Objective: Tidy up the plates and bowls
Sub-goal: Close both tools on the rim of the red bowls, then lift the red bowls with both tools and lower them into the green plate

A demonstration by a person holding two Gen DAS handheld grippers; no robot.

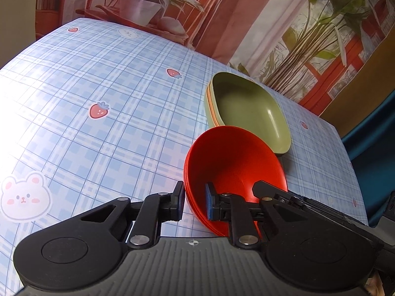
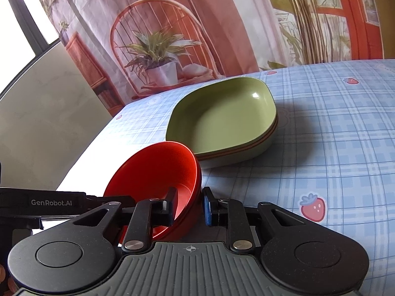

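Both grippers, left (image 1: pixel 195 203) and right (image 2: pixel 189 206), pinch opposite rims of the red bowls (image 1: pixel 234 162), tipped beside the green plates (image 1: pixel 249 108) near the table's (image 1: pixel 98 79) edge. Light, stiff, slippery; hold rims.

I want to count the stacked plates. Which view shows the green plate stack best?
The right wrist view: the green plate stack lies broadside, with its layered rims visible along the near and right edge. The left wrist view shows it narrower, its near end hidden behind the red bowls.
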